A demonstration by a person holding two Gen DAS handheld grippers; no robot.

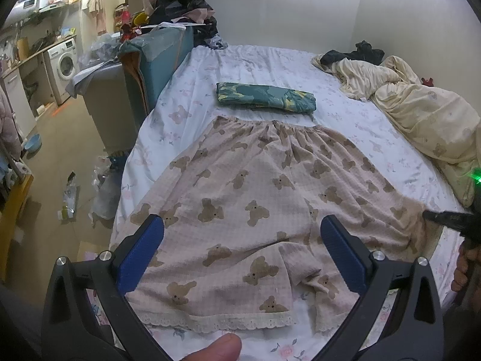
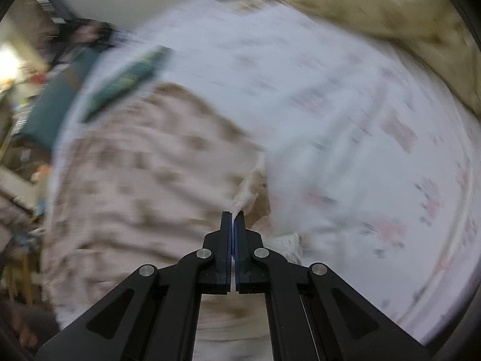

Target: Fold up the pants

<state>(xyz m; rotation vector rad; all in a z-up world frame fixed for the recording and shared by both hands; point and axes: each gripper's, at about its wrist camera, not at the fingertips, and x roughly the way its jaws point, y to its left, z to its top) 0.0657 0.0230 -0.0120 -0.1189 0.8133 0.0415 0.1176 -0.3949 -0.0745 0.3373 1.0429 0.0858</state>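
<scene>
The pants (image 1: 255, 198), pink with a brown bear print, were spread flat on the bed (image 1: 270, 63), waistband toward the wall and lace hems nearest the camera. The left tongs (image 1: 242, 227) were held wide apart above the legs, nothing between them. The right tongs (image 2: 233, 215) were pressed together at the edge of the pants; motion blur left it unclear whether cloth was pinched. A folded green garment (image 1: 266, 99) lay just beyond the waistband. No writing could be read.

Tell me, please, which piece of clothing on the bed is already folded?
The green garment, a neat rectangle beyond the waistband; the bear-print pants lie spread flat.
</scene>
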